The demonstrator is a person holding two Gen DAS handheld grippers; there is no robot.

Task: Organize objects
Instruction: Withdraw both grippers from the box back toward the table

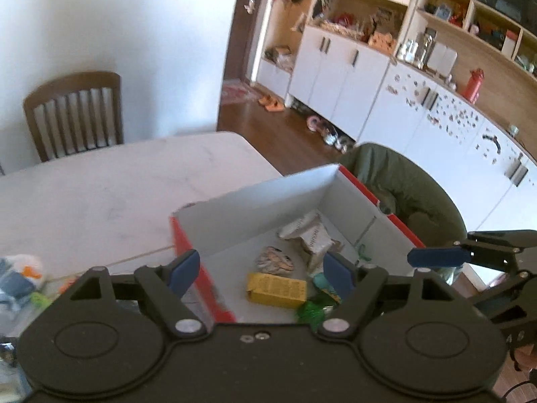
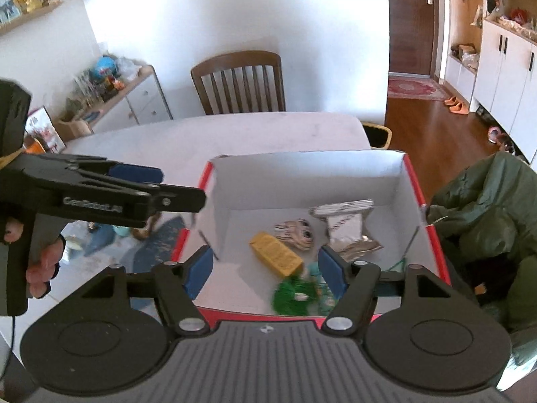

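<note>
A cardboard box (image 1: 268, 198), red outside and white inside, stands on the pale table (image 1: 100, 184). Inside lie a yellow carton (image 1: 277, 290), a crumpled silver pouch (image 1: 308, 235), a striped bundle (image 1: 273, 260) and a green tangle (image 1: 312, 312). My left gripper (image 1: 261, 273) is open and holds nothing; it hovers over the box's near left wall. The right gripper (image 2: 265, 272) is open too, above the near edge of the box (image 2: 302, 181), over the yellow carton (image 2: 277, 257), silver pouch (image 2: 345, 225) and green tangle (image 2: 293, 297). The left gripper (image 2: 134, 184) shows sideways left of the box.
Loose small items (image 1: 20, 278) lie on the table left of the box. A wooden chair (image 2: 238, 80) stands at the far side. A green jacket (image 2: 486, 208) drapes over a seat right of the box. A hand (image 2: 43, 268) grips the left tool's handle.
</note>
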